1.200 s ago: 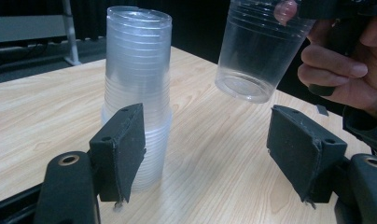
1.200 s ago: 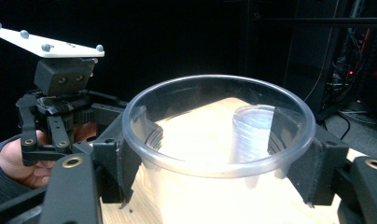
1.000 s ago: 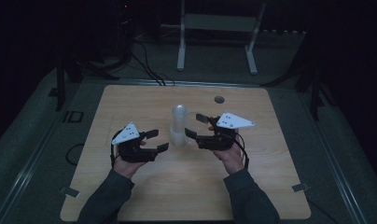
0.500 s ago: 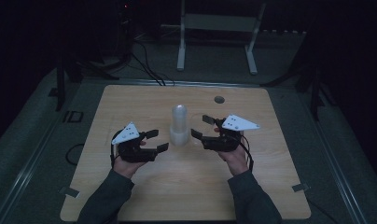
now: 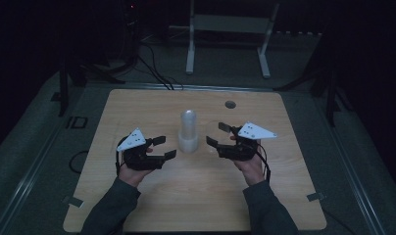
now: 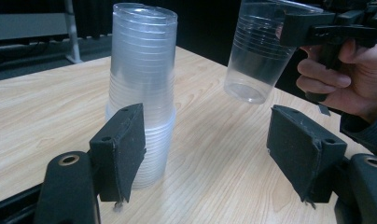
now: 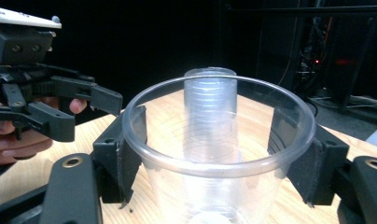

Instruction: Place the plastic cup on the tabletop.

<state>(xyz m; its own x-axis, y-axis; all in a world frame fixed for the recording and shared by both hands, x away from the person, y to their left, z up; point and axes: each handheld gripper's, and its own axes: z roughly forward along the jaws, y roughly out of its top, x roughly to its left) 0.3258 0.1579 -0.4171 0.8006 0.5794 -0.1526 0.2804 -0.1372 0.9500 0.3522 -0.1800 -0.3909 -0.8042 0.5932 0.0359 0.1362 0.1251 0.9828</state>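
clear cup (image 7: 218, 154) clamped in right gripper (image 5: 220, 135), off the table. beside cup stack (image 5: 188, 131). left gripper (image 5: 163, 148) open, empty.

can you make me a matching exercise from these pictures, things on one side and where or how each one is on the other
Things:
1. tall stack of clear plastic cups
2. single clear plastic cup
3. left gripper
4. small dark round hole

States:
A. jaws open, holding nothing
B. in the far part of the wooden table
C. clamped in the right gripper
D. standing upside down mid-table

Pairs: 1-D, 2-C, 3-A, 4-B
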